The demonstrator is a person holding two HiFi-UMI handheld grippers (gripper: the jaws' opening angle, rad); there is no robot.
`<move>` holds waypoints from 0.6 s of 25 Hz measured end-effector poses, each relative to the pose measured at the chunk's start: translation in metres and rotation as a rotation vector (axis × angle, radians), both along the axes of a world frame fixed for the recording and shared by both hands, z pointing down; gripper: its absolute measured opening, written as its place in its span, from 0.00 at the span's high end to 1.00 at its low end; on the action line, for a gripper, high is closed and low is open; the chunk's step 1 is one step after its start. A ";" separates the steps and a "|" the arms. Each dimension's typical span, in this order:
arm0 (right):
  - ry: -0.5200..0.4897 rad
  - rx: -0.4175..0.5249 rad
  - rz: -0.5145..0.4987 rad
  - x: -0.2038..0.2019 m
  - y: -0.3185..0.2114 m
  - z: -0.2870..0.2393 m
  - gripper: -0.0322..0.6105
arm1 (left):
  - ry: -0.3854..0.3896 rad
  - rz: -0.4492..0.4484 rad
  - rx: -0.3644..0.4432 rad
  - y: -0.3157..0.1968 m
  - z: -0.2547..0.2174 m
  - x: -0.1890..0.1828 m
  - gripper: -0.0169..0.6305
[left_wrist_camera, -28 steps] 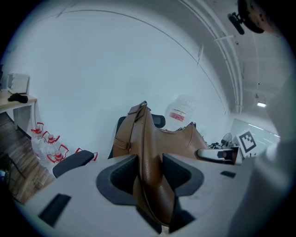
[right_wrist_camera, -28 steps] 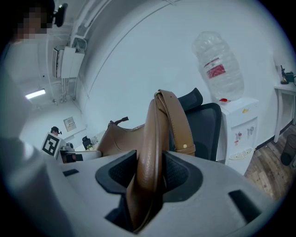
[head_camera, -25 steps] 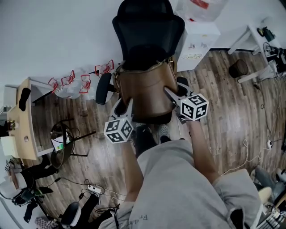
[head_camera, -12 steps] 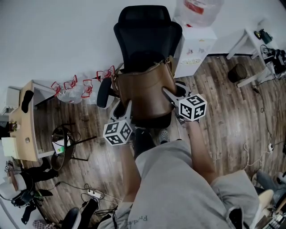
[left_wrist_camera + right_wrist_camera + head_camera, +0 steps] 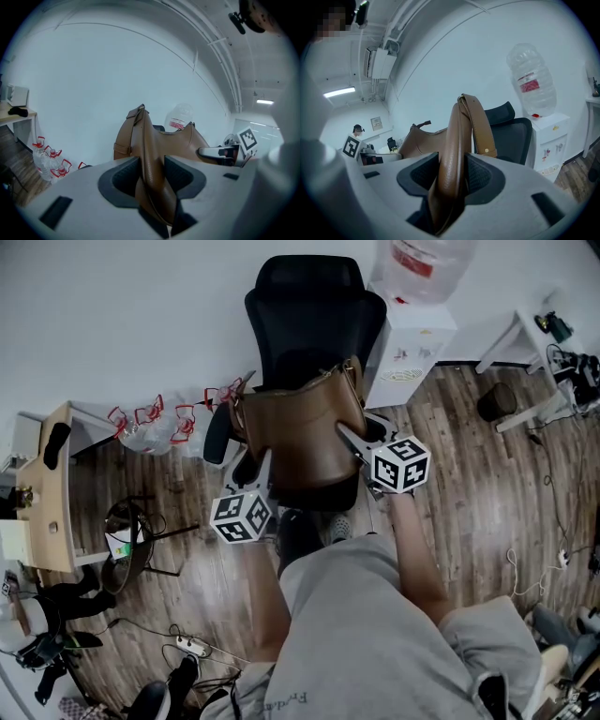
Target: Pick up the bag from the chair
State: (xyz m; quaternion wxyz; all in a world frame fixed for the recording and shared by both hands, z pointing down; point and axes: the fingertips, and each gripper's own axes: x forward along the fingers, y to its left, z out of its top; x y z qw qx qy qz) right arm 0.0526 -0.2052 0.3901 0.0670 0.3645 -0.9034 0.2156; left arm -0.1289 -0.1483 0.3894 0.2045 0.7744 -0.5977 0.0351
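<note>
A brown leather bag (image 5: 300,432) hangs in front of the black office chair (image 5: 314,310), held up between both grippers. My left gripper (image 5: 261,465) is shut on the bag's left edge (image 5: 152,180), the leather pinched between its dark pads. On the other side my right gripper (image 5: 349,439) is shut on the bag's right edge (image 5: 452,173), just below the strap (image 5: 480,124). Each gripper view shows the other gripper across the bag. The chair seat is hidden under the bag.
A white water dispenser (image 5: 412,343) with a large bottle (image 5: 427,263) stands right of the chair. Several small red-handled water bottles (image 5: 155,423) lie by the wall at left. A wooden desk (image 5: 47,493) is far left, cables and a white table (image 5: 525,324) at right.
Both grippers and the bag have risen a little, and the bag now sits higher against the chair back. The grip on both edges is unchanged.
</note>
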 end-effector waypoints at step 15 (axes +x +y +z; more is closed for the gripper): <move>0.010 0.036 0.001 0.001 -0.005 -0.012 0.68 | -0.023 0.012 0.022 -0.005 -0.011 0.000 0.73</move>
